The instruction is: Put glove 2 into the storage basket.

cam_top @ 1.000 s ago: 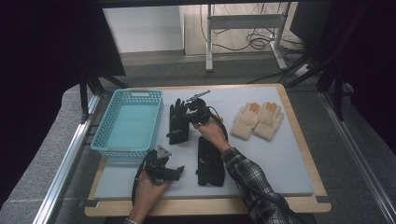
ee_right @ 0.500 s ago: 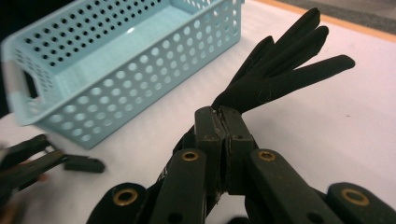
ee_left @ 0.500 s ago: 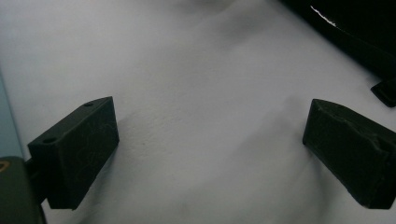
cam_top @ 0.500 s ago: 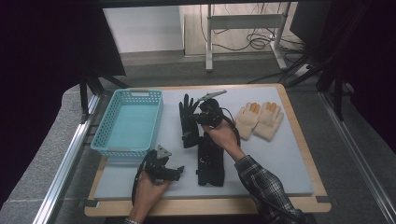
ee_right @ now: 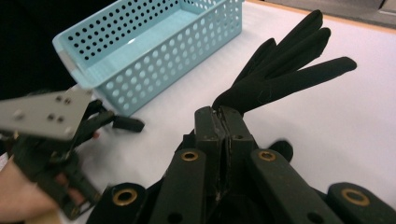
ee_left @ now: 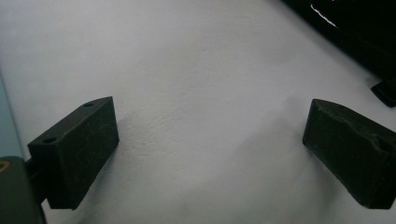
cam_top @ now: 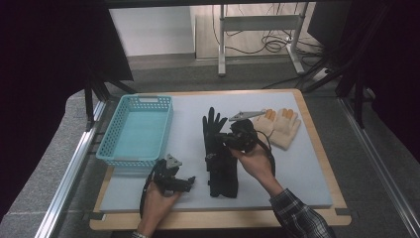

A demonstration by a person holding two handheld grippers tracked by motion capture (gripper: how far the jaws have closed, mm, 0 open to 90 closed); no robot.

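My right gripper (cam_top: 224, 140) is shut on a black glove (cam_top: 212, 126) near its palm and holds it off the mat. The glove's fingers (ee_right: 280, 74) stick out past the shut jaws, toward the far side of the table. A second black glove (cam_top: 224, 176) lies flat on the mat just below the held one. My left gripper (cam_top: 184, 182) rests near the front left of the mat; its jaws stand wide apart (ee_left: 208, 116) over bare mat, and a black glove edge (ee_left: 355, 28) shows at the top right.
A light blue perforated basket (cam_top: 111, 148) stands at the left, with nothing visible inside. A pair of beige gloves (cam_top: 282, 129) lies at the back right. The light mat (cam_top: 297, 183) sits on a wooden board with a metal rail along the left.
My right gripper has moved to the right and nearer the person, carrying the black glove with it. The left gripper has not moved.
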